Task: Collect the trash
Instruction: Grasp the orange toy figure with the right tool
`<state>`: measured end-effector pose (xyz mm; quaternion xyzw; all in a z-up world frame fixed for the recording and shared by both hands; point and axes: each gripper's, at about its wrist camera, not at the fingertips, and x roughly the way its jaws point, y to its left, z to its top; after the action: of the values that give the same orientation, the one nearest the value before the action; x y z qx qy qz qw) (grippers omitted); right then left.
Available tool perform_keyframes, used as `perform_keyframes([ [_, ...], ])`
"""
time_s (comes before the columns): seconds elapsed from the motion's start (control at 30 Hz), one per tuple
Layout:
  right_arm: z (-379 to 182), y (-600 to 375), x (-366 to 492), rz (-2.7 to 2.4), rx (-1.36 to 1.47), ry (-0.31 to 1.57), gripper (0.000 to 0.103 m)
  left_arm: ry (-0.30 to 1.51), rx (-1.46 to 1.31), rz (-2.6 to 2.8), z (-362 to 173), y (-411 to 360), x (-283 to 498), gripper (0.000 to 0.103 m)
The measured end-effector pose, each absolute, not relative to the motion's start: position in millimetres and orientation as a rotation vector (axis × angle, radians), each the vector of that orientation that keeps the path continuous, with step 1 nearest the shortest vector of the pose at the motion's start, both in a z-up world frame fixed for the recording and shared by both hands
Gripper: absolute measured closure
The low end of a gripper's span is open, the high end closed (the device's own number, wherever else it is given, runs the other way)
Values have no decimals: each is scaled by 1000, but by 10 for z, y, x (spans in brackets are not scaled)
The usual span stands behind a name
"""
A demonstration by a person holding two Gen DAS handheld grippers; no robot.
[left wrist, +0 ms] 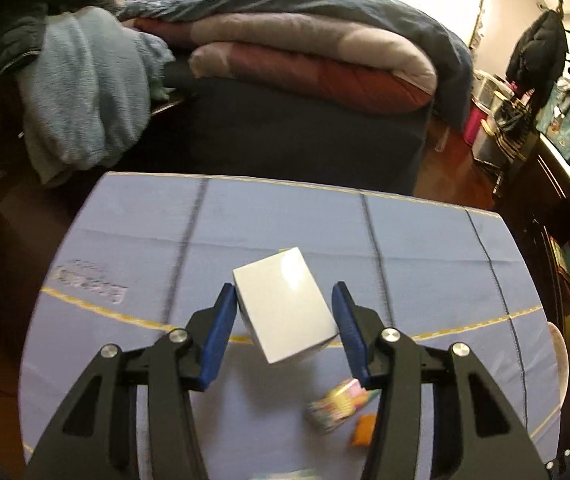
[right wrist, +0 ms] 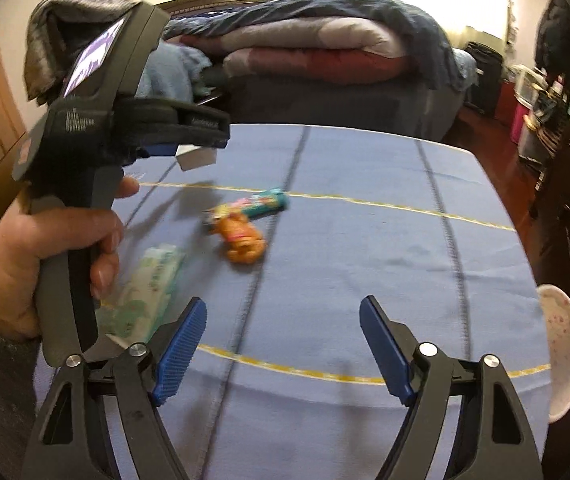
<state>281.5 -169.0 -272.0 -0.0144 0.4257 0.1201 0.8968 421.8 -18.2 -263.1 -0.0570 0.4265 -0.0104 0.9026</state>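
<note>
My left gripper (left wrist: 285,312) is shut on a white box (left wrist: 285,304) and holds it tilted above the blue tablecloth (left wrist: 425,248). The box's corner also shows in the right wrist view (right wrist: 196,159), under the left gripper body (right wrist: 133,120). My right gripper (right wrist: 283,344) is open and empty above the cloth. On the cloth lie a colourful tube-shaped wrapper (right wrist: 261,203), an orange crumpled wrapper (right wrist: 243,240) and a green-and-white tissue pack (right wrist: 145,292). The colourful wrapper (left wrist: 335,404) and the orange one (left wrist: 363,430) show below the box in the left wrist view.
A white bowl with pink specks (right wrist: 561,352) sits at the table's right edge. A bed with piled blankets (left wrist: 305,52) stands behind the table. Cluttered dark shelves (left wrist: 565,200) run along the right. A hand (right wrist: 45,256) holds the left gripper's handle.
</note>
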Motion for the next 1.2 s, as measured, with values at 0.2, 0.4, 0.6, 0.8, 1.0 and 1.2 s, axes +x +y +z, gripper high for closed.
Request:
perform_keyframes([
  [0.2,-2808,-1386,3048,263,-88,877,35,871,-137,-5,-2574,73,4153,53],
  [0.4,-2946,-1245,3362,251,-100,912,38,860,-137,-11,-2540,171,4144,53],
  [0.6,-3038,-1113,3474,248,-121,935,54,860,-137,-13,-2544,178,4141,53],
  [0.8,-3016,-1130,3449,253,-116,935,74,862,-141,-12,-2546,186,4143,53],
  [1.0,-2958,-1193,3350,252,-107,924,74,860,-135,-20,-2534,120,4090,53],
  [1.2,-2913,-1317,3258,249,-86,928,74,862,-132,-32,-2518,27,4009,53],
])
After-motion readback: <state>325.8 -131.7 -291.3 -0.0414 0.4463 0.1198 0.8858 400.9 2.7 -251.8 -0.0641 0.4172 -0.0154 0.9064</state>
